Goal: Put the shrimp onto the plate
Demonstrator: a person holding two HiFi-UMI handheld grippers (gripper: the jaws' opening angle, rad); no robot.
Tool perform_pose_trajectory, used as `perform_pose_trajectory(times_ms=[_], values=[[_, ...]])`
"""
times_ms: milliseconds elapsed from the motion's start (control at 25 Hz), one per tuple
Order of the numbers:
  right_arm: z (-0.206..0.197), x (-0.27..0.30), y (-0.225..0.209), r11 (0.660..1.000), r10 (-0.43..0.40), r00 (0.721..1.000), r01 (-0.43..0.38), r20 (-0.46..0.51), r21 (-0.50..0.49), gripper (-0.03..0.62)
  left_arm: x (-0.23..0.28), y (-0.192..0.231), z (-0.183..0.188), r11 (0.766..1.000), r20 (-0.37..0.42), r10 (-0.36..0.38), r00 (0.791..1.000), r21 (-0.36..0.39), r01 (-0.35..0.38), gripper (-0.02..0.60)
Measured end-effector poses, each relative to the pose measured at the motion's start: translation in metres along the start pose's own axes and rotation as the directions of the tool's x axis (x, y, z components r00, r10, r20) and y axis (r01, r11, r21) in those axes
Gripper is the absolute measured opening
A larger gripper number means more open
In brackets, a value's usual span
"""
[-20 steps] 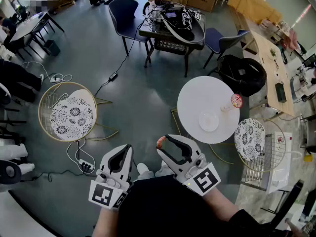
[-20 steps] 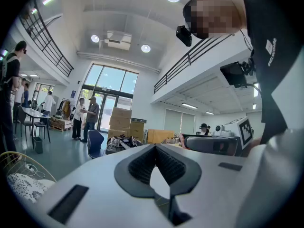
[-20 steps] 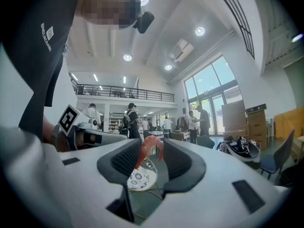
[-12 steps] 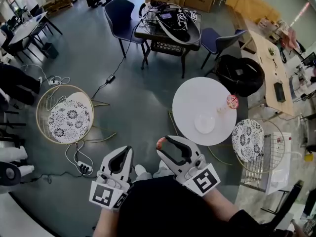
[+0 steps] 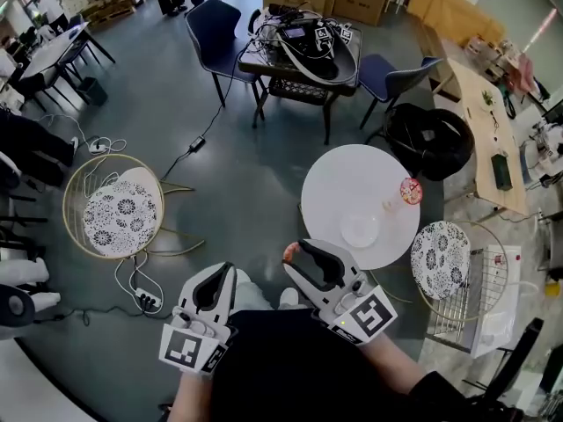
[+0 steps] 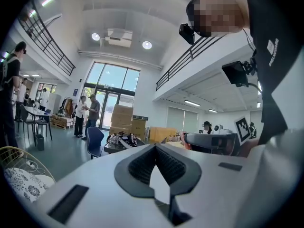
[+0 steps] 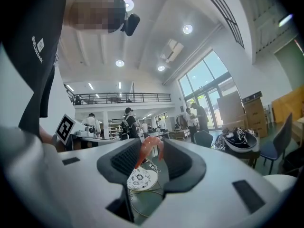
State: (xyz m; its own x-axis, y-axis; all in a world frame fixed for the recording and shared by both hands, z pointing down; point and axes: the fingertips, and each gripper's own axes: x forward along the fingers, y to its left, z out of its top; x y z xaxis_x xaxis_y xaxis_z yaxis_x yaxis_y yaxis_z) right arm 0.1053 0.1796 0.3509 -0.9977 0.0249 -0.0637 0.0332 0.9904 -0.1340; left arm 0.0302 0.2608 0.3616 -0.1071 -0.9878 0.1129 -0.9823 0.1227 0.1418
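The right gripper [image 5: 295, 255] is clamped on the shrimp [image 5: 288, 251], which sits curled between its jaw tips, off the ground and in front of the person's body. The right gripper view shows the orange shrimp [image 7: 151, 140] arched across the gap between the two dark pads. The plate [image 5: 359, 229] lies at about two o'clock from the shrimp, apart from it, near the six o'clock edge of the round white table [image 5: 327, 181]. The left gripper [image 5: 228, 267] is at nine o'clock from the right one, its jaws together with nothing between them.
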Motion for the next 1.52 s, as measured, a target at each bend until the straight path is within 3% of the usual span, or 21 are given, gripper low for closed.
perform_pose_trajectory(times_ms=[280,1080,1520], values=[[-0.004,0.024,-0.028,1.000,-0.011,1.000,0.011,-0.022,-0.005,0.164,0.029,0.027,-0.003,1.000,0.007,0.002,1.000,-0.026,-0.002,0.006],[-0.005,0.149,-0.113,0.989,-0.145,0.988,0.145,-0.056,-0.012,0.164,0.135,0.154,0.024,0.990,0.003,-0.127,0.992,-0.063,0.127,0.006],[-0.005,0.205,-0.147,0.968,-0.251,0.967,0.249,-0.049,-0.029,0.164,0.170,0.214,0.021,0.973,-0.022,-0.219,0.975,-0.079,0.217,0.006]])
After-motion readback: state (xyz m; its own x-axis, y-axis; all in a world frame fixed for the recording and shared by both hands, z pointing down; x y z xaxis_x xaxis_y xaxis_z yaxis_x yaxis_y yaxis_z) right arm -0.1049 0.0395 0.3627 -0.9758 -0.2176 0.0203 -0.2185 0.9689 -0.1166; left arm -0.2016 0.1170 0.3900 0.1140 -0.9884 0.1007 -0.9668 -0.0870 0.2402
